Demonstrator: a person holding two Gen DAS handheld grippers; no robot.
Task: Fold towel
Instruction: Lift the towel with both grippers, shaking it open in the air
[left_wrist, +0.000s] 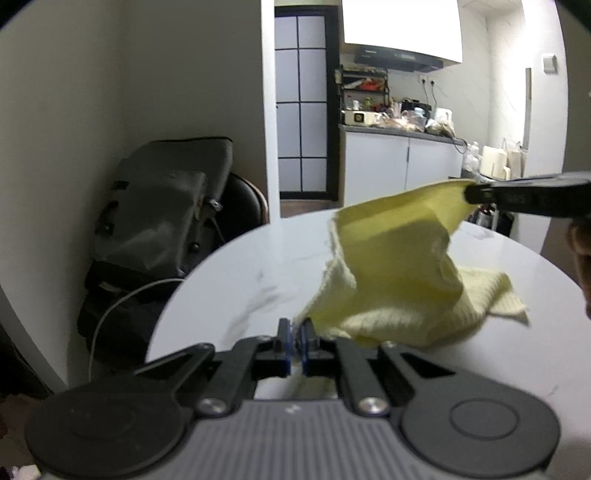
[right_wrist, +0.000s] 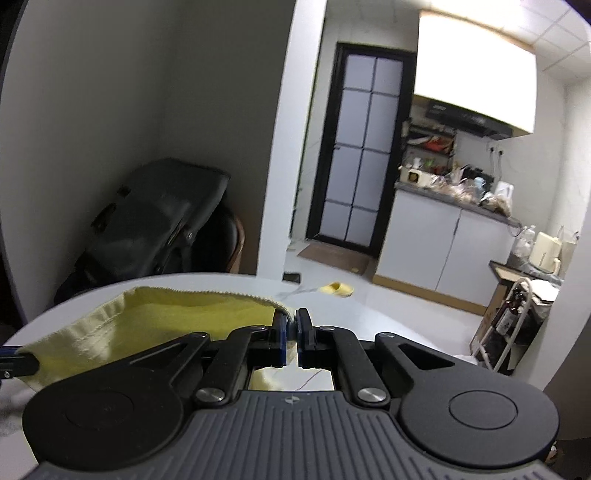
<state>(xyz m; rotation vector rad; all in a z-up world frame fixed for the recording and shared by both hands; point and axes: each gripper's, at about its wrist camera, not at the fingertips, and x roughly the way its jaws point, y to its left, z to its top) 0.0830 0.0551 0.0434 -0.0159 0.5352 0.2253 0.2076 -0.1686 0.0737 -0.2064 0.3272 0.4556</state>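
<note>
A pale yellow towel (left_wrist: 399, 266) hangs stretched over the white marble table (left_wrist: 258, 266), lifted at two corners, with its lower part still bunched on the tabletop. My left gripper (left_wrist: 294, 328) is shut on the towel's near corner. In the left wrist view, my right gripper (left_wrist: 466, 192) comes in from the right and pinches the raised far corner. In the right wrist view, the right gripper (right_wrist: 291, 323) is shut on a corner of the towel (right_wrist: 166, 317), which spreads to the left toward the other gripper's black tip (right_wrist: 18, 360).
The round table's (right_wrist: 388, 325) edge curves close behind the towel. A dark bag on a chair (left_wrist: 162, 214) stands against the wall to the left. Beyond are a glass-paned door (left_wrist: 301, 110), a cluttered kitchen counter (left_wrist: 399, 129), and a yellow slipper (right_wrist: 337, 288) on the floor.
</note>
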